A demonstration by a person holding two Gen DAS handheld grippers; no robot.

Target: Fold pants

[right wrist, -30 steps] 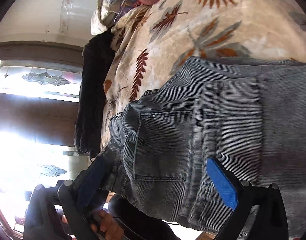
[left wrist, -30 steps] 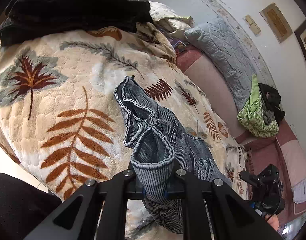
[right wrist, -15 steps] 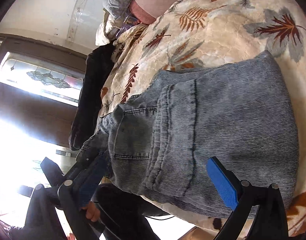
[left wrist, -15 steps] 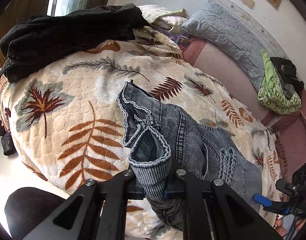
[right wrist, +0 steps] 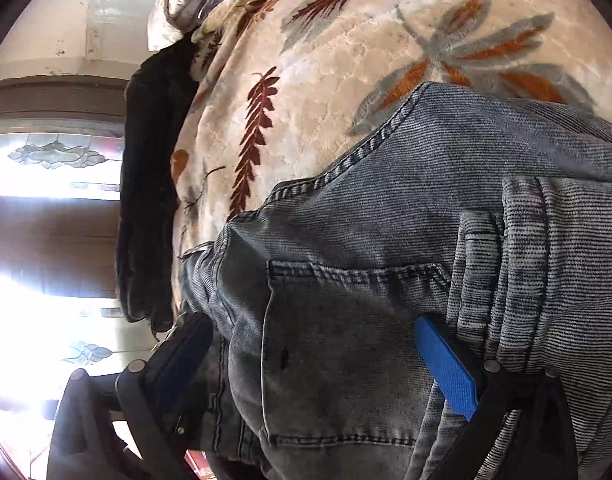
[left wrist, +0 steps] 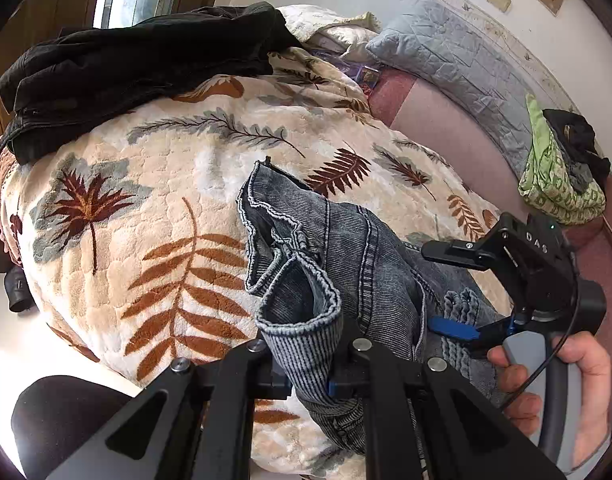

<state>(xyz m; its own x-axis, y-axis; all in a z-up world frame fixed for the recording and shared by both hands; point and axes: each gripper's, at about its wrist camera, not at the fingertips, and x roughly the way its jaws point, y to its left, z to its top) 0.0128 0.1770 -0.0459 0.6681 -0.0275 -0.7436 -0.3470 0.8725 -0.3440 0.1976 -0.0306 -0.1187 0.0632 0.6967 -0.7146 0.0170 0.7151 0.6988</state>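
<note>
moved: right tool came close to left tool | left: pinched jeans hem | right: wide open over jeans

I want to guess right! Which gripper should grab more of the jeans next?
Probably the right gripper. Its jaws stand wide open around the jeans near the back pocket, so it can just pinch there. The left gripper is already shut on a bunched edge of the jeans.
</note>
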